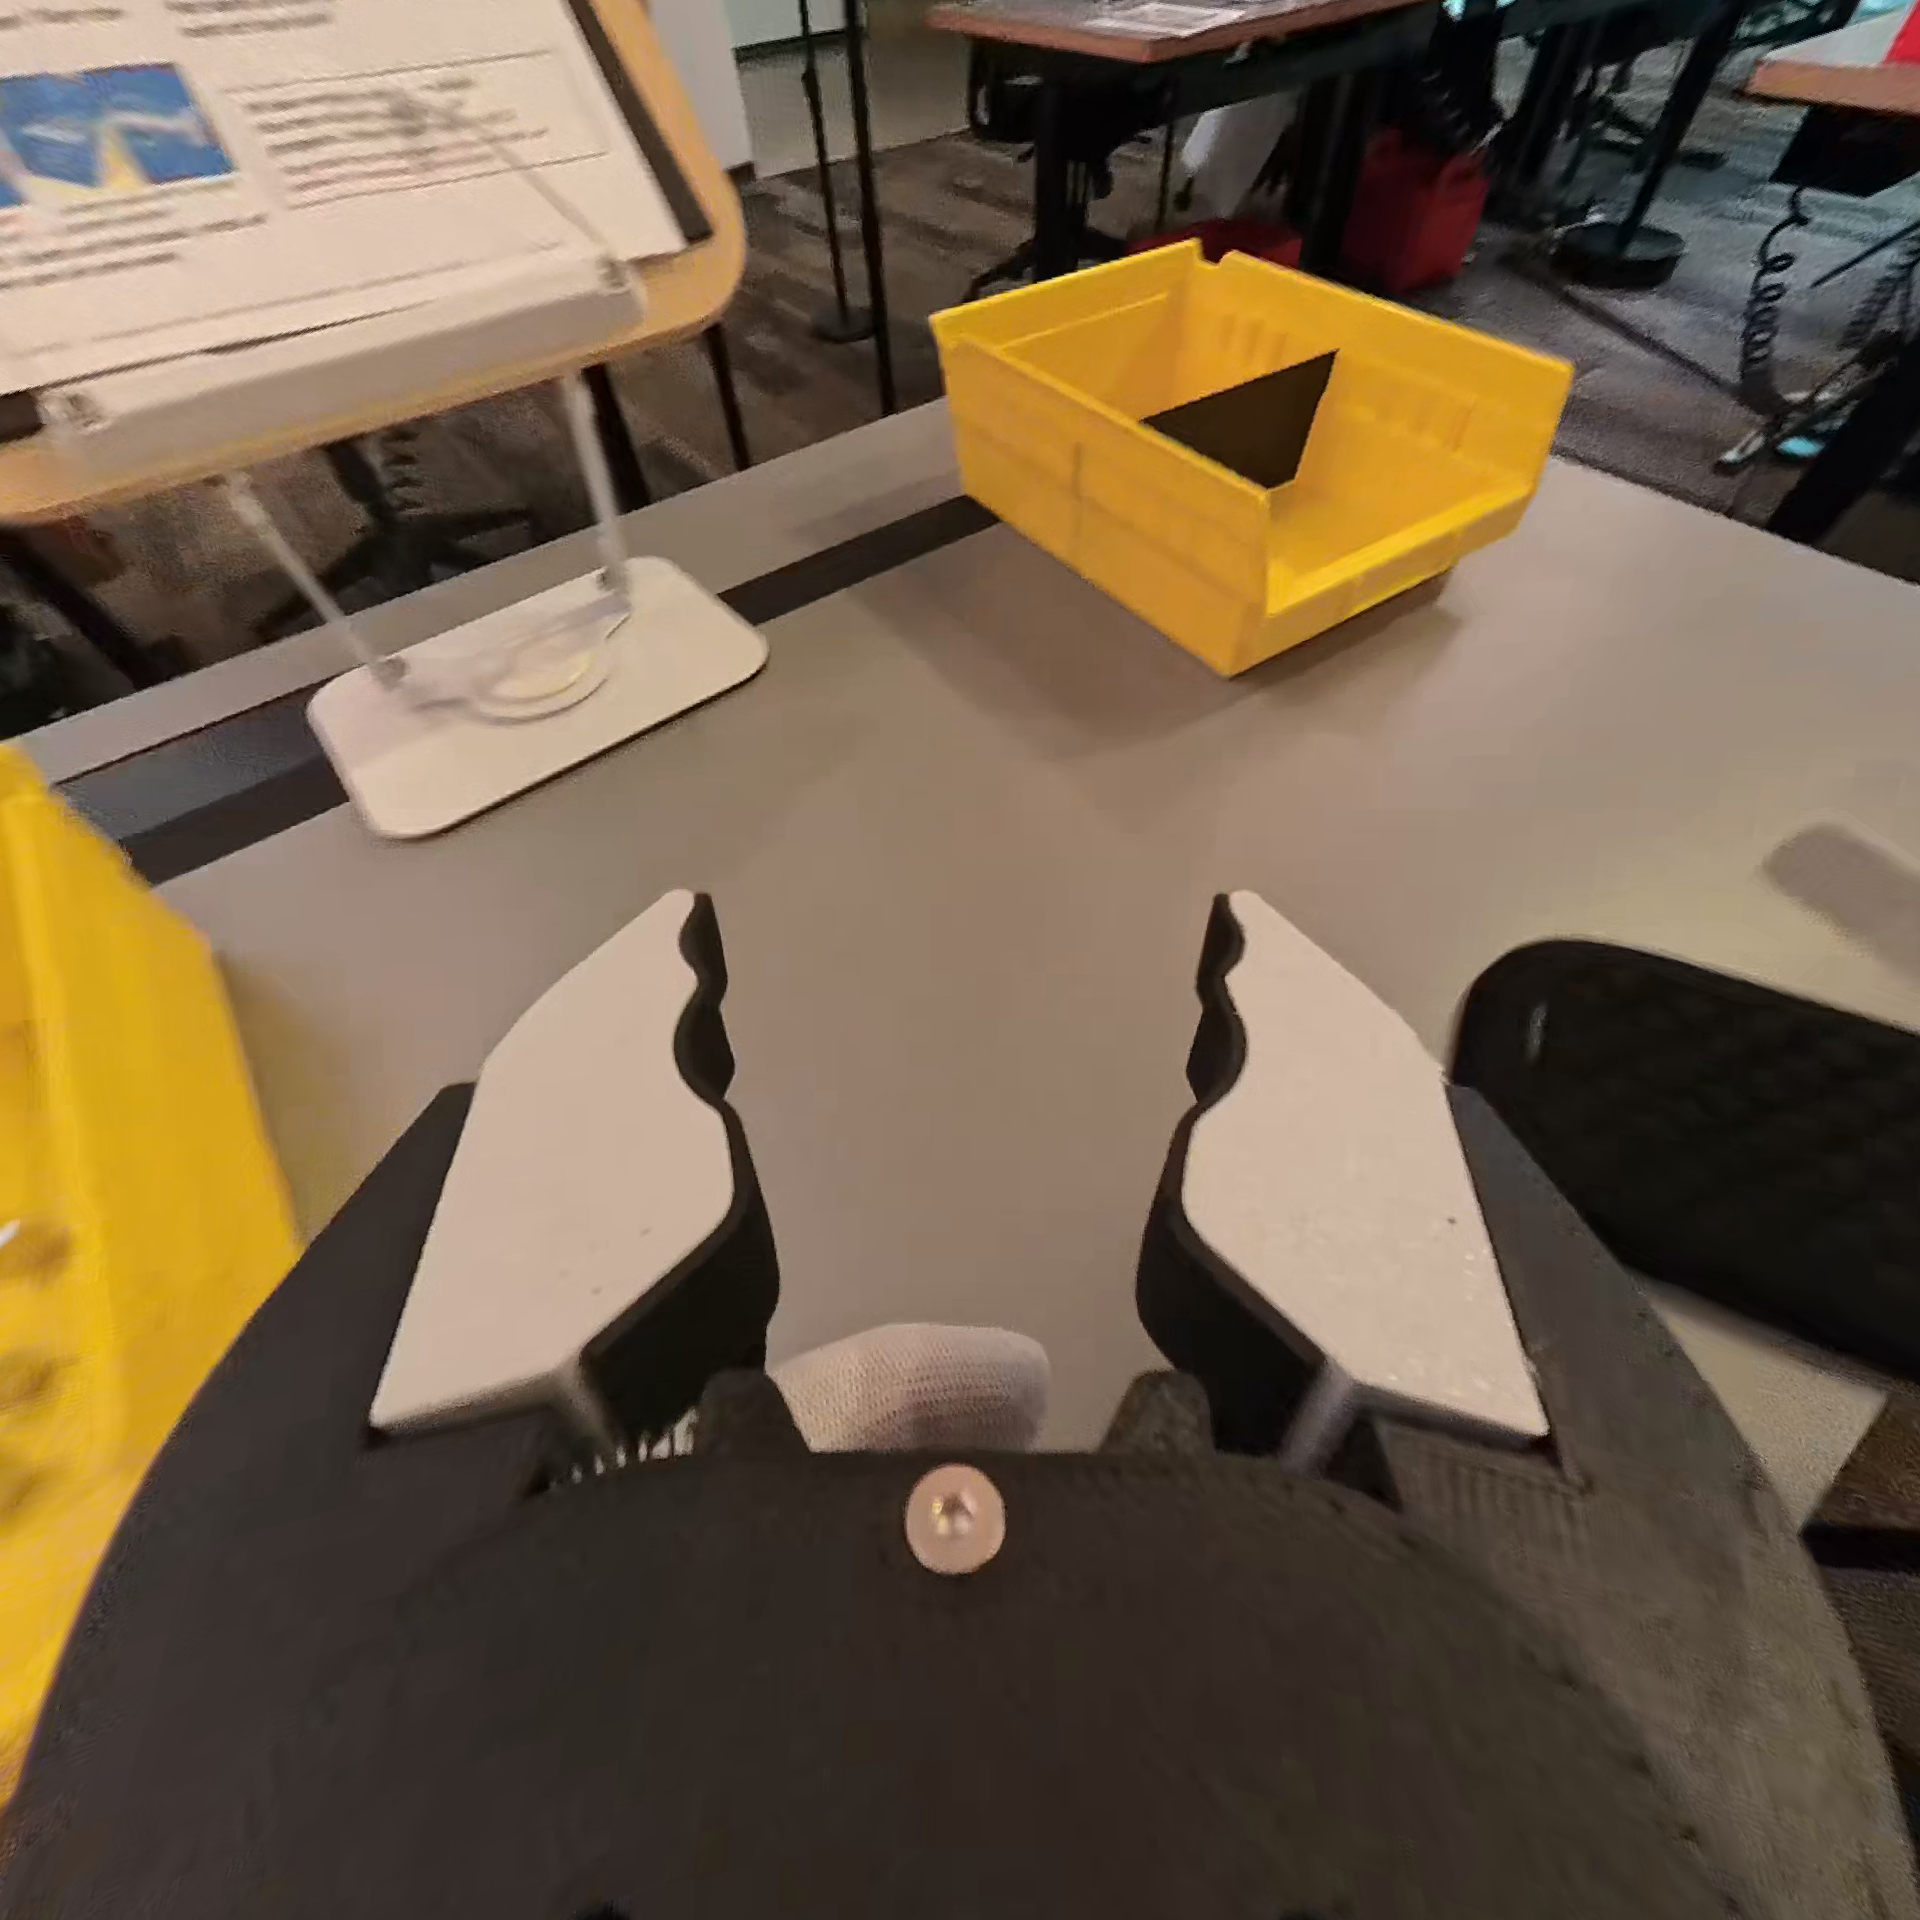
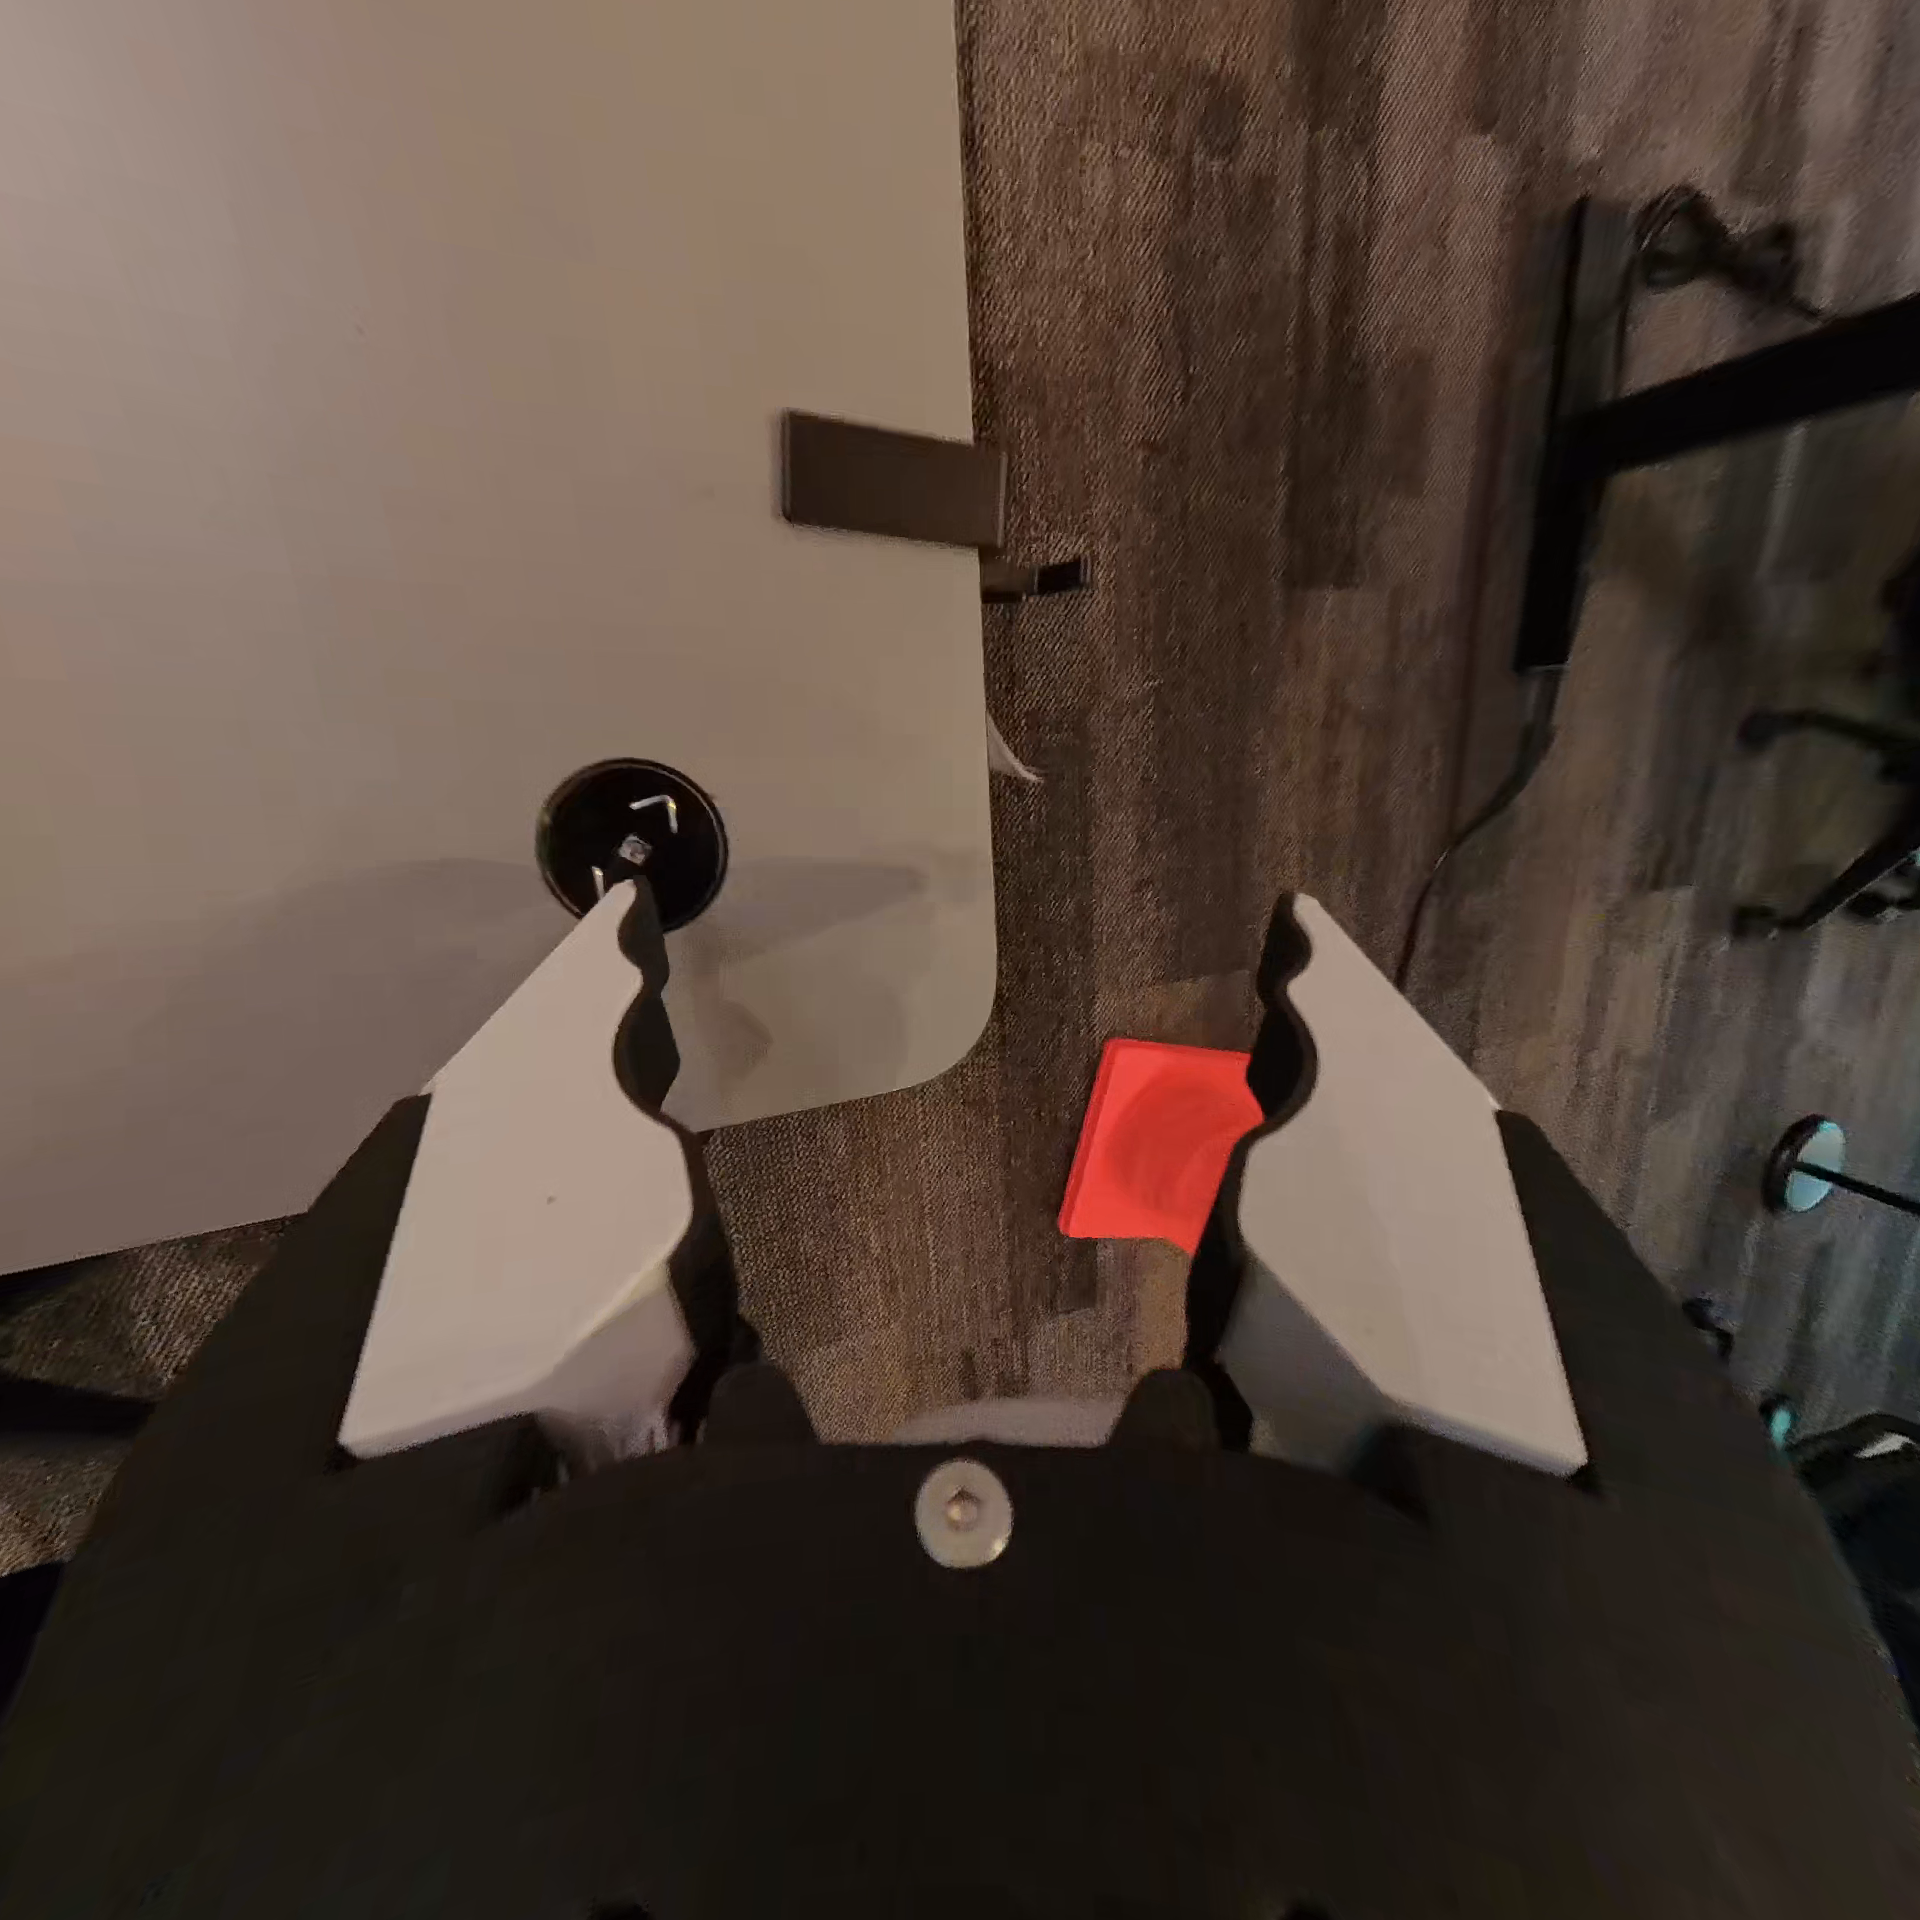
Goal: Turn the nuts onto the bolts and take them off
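left gripper spread wide over the grey table, nothing between its jaws. far ahead sits a yellow bin, a second yellow bin blurred at the near left, a document stand far left, a black pad to the right. right gripper also wide and empty, over the table corner and carpet, a black grommet beside its left fingertip, a red square piece on the floor. nuts and bolts: can't make them out in either view.
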The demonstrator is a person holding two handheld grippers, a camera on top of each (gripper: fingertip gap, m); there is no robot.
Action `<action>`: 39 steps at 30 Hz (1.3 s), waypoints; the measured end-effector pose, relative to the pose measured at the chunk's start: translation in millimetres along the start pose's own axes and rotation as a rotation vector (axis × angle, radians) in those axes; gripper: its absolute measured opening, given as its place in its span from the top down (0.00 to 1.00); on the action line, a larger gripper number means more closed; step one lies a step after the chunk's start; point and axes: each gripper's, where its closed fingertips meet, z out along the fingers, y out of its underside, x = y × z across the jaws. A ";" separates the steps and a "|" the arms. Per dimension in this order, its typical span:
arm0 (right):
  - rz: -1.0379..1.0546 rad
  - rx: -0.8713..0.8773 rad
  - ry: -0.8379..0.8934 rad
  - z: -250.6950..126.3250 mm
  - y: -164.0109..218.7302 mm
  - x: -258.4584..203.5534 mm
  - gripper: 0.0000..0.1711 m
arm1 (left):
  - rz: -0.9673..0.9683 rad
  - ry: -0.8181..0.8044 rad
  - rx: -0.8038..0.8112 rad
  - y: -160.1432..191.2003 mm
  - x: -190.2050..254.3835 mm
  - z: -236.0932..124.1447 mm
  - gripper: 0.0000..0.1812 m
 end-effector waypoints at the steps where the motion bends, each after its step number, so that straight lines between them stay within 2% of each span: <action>1: 0.009 -0.004 -0.022 4.7 2.6 -0.7 0.34 | 0.013 -0.022 -0.006 7.9 -8.2 -14.0 0.52; 3: 0.000 -0.048 -0.030 12.3 10.3 -0.9 0.33 | 0.028 -0.056 -0.026 24.7 -22.1 -39.6 0.52; 7: 0.038 -0.027 -0.096 18.4 6.0 -8.0 0.29 | -0.006 -0.104 -0.050 49.3 -44.1 -75.3 0.50; 13: 0.001 -0.102 -0.102 16.6 11.5 -8.7 0.26 | -0.018 -0.155 -0.067 68.0 -67.7 -109.3 0.48; 17: 0.005 -0.132 -0.122 18.0 9.0 -10.8 0.30 | -0.022 -0.199 -0.058 72.0 -84.9 -125.8 0.47; 21: -0.033 -0.177 -0.138 16.2 6.8 -16.6 0.37 | -0.010 -0.224 -0.071 80.2 -96.7 -135.8 0.46; 25: -0.066 -0.206 -0.127 13.9 4.8 -17.5 0.38 | -0.016 -0.239 -0.074 86.8 -105.5 -147.5 0.45; 33: -0.101 -0.237 -0.120 9.4 1.6 -16.9 0.39 | -0.045 -0.256 -0.146 128.5 -123.4 -163.5 0.41; 39: -0.073 -0.213 -0.137 5.8 1.9 -14.0 0.37 | 0.018 -0.161 -0.201 146.9 -112.4 -148.4 0.38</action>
